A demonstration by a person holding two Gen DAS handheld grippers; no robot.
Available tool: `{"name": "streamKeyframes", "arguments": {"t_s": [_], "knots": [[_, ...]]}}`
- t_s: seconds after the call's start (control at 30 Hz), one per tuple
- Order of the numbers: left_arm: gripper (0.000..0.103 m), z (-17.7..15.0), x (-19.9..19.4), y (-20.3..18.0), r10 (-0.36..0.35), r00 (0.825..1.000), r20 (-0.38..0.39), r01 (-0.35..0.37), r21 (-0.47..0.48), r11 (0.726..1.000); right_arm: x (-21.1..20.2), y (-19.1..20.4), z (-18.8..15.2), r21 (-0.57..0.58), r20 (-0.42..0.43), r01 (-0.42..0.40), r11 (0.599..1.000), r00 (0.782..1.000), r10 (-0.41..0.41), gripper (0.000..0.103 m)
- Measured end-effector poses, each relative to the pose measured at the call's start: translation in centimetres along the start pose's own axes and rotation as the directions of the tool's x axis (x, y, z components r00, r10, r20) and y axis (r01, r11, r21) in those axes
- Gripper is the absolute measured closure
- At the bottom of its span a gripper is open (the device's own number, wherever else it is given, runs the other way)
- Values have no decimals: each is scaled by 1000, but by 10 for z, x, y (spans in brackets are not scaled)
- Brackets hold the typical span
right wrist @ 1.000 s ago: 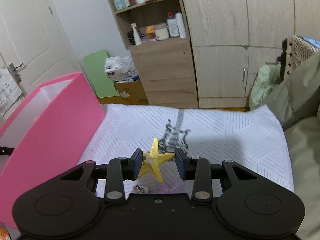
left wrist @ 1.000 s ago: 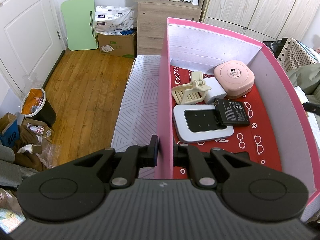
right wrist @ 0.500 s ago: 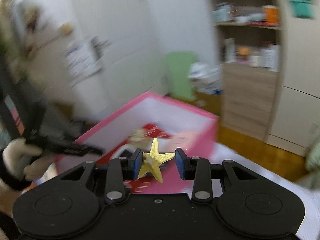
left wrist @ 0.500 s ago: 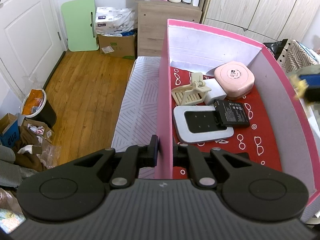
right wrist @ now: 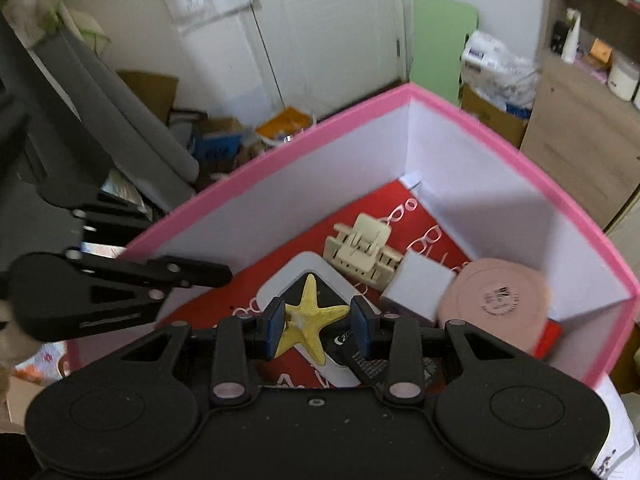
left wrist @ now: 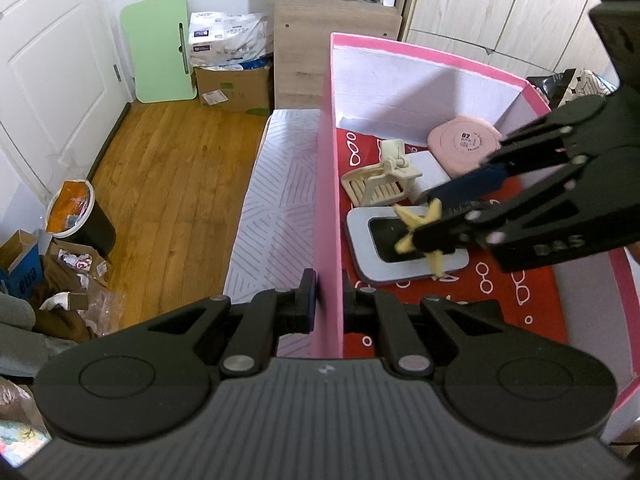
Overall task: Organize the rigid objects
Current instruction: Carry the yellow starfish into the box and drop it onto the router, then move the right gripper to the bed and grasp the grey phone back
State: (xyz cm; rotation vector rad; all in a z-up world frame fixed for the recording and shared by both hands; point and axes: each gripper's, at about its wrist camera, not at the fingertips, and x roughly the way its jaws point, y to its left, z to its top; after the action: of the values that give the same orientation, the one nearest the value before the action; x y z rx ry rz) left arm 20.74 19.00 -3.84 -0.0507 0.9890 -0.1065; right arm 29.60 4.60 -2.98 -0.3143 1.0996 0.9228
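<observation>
Two grips hold: left gripper (left wrist: 329, 306) clamps the pink cardboard box's near wall (left wrist: 328, 216); right gripper (right wrist: 318, 322) pinches the yellow plastic starfish (right wrist: 306, 318) by its arm tips, so it may twist loose early.

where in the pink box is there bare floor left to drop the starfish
Bare red lining shows in the pink box on the near side, between the white-framed tablet and the near wall. A narrow strip lies behind the cream clip. The middle and far right corner, by the pink round case, are crowded.

Wood floor (left wrist: 168, 184), white door (left wrist: 52, 80) (shut) — wardrobe (left wrist: 480, 4)
</observation>
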Motion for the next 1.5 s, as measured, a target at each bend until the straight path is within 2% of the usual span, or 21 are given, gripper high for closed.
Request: {"name": "streamKeyframes", "arguments": {"t_s": [0.1,0.17,0.3,0.43,0.53,0.77,0.9,1.03,1.17,1.43,1.5], "knots": [[96,1,2,1,3,999,-33,-3,5,1000,5,2,-1,-31,11,53,998,999,-53,61],[96,3,3,1,2,998,-55,-2,8,1000,0,1,-1,-17,34,41,999,999,-40,61],[96,4,3,-4,16,996,-83,-12,51,999,-33,0,-12,33,134,24,999,991,-28,61],[96,6,-1,-9,29,994,-109,-17,108,994,-80,9,-39,64,246,22,998,968,-38,57],[94,6,-5,-17,50,992,-120,-31,155,987,-108,13,-60,87,307,51,995,949,-76,55],[94,6,-12,-25,88,989,-120,-62,205,977,-149,7,-128,222,366,129,967,908,-205,52],[94,4,-12,-32,128,985,-117,-95,248,964,-153,-4,-160,297,350,150,943,902,-254,45],[94,6,-13,-32,137,982,-128,-103,239,966,-151,-10,-191,333,298,202,921,904,-307,45],[94,5,-12,-33,148,981,-125,-116,234,965,-155,-6,-224,300,244,272,914,905,-349,45],[94,6,-13,-29,135,983,-123,-112,173,978,-140,-15,-268,244,130,289,926,936,-327,40],[94,5,-13,-31,144,983,-118,-122,174,977,-135,-15,-273,209,107,307,929,937,-333,35]]}}
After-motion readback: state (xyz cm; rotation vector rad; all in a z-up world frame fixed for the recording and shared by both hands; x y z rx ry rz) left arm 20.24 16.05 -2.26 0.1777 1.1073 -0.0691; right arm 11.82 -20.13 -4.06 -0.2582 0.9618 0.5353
